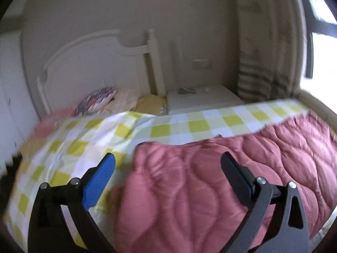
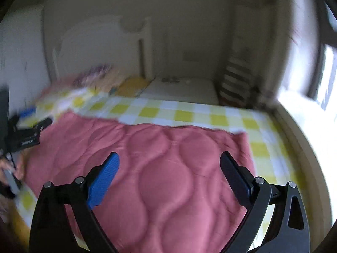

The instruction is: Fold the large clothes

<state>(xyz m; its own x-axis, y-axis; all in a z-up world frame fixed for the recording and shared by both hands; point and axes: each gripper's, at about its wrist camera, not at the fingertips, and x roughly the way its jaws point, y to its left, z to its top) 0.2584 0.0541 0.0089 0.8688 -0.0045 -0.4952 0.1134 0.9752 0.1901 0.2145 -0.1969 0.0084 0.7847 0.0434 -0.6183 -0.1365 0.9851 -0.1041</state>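
One pink quilted comforter lies spread on the yellow-checked bed sheet, with three pillows by one white headboard. Two grippers, left gripper and right gripper, hover over it, fingers spread wide, gripping nothing

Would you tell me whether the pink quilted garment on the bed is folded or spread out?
Folded, apparently: the pink quilted garment lies as a compact rectangle on the checked sheet; layers underneath cannot be seen.

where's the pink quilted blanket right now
The pink quilted blanket lies spread on the yellow checked bedsheet, under both open grippers; in the left wrist view it fills the lower right, with the pillows beyond at the headboard.
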